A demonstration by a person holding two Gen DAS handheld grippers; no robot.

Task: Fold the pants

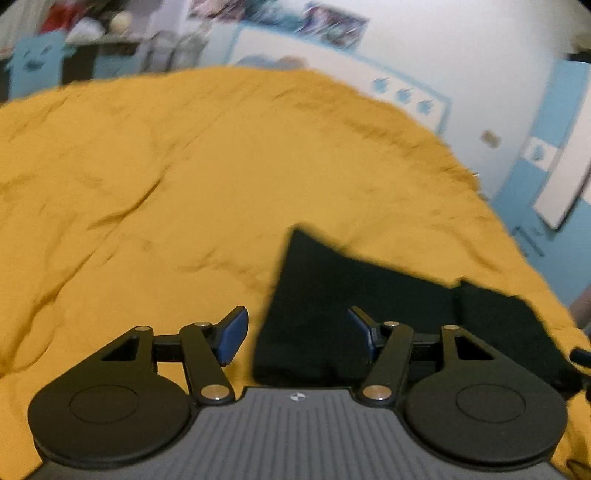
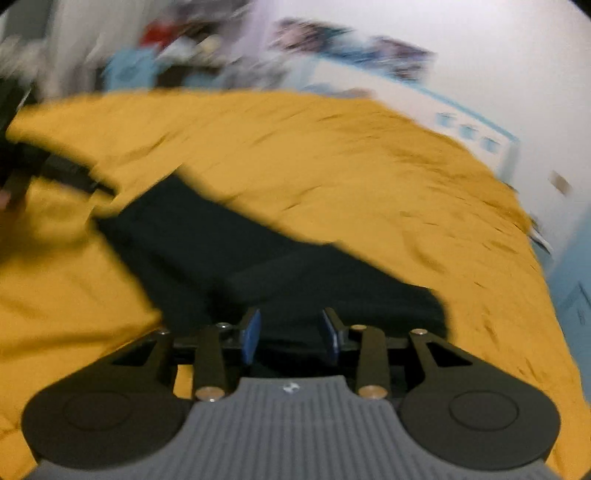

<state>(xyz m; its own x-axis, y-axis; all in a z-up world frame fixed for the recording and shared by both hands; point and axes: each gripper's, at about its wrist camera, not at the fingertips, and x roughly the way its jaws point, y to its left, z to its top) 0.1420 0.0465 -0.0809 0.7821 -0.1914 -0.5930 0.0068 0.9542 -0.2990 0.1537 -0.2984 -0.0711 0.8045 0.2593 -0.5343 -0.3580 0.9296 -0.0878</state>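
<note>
Our left gripper (image 1: pixel 297 332) hangs with jaws released, empty, above the pants' (image 1: pixel 332 314) near end. Our right gripper (image 2: pixel 291 334) has jaws parted, grasping nothing. The dark pants lie across the bed (image 1: pixel 147 166), by its near edge.

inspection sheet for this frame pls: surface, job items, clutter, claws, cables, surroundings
Surface: mustard-yellow bedspread, wrinkled, covers the bed.
Job's things: black pants lying on the bedspread, a folded layer visible; in neither claw.
Clutter: nothing seen on the bedspread besides the pants.
Claws: left claw open wide, nothing between its pads, pants just ahead. Right claw partly open over the pants; pads not pressing on cloth.
Cables: nothing seen.
Surroundings: white wall with posters, blue-trimmed headboard, blurred shelf items at back; both views motion-blurred.
</note>
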